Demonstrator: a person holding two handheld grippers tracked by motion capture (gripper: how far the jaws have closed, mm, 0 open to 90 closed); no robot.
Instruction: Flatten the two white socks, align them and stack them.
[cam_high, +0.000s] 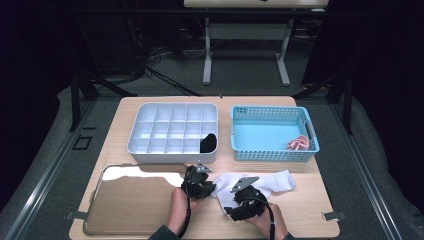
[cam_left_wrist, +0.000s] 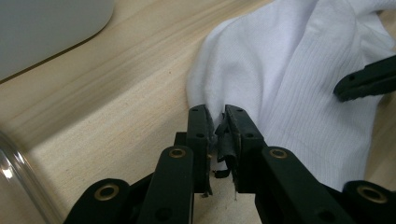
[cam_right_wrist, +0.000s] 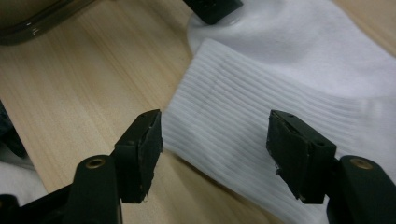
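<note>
A white sock (cam_high: 260, 184) is seen lying flat on the wooden table (cam_high: 310, 210), in the lower middle of the high view, just in front of the blue basket (cam_high: 273, 152). The left gripper (cam_high: 202, 184) is seen at the sock's left edge, a little left of the picture's middle. In the left gripper view its jaws are nearly closed, and a small fold of the white sock (cam_left_wrist: 289, 84) is pinched between them at the bottom middle of the frame.

The right gripper (cam_high: 239, 192) is held over the sock's near part, just right of the left gripper. In the right gripper view its jaws are spread apart, and the ribbed cuff of the sock (cam_right_wrist: 243, 107) is seen between them, but the cloth is not pressed by the pads.

A white tray with many little boxes (cam_high: 172, 130) is placed in the upper left part of the table. A dark rolled thing (cam_high: 208, 143) is kept in its lower right box. A pink thing (cam_high: 299, 144) is seen in the basket's right corner. A shiny flat tray (cam_high: 135, 200) is set at the lower left.
</note>
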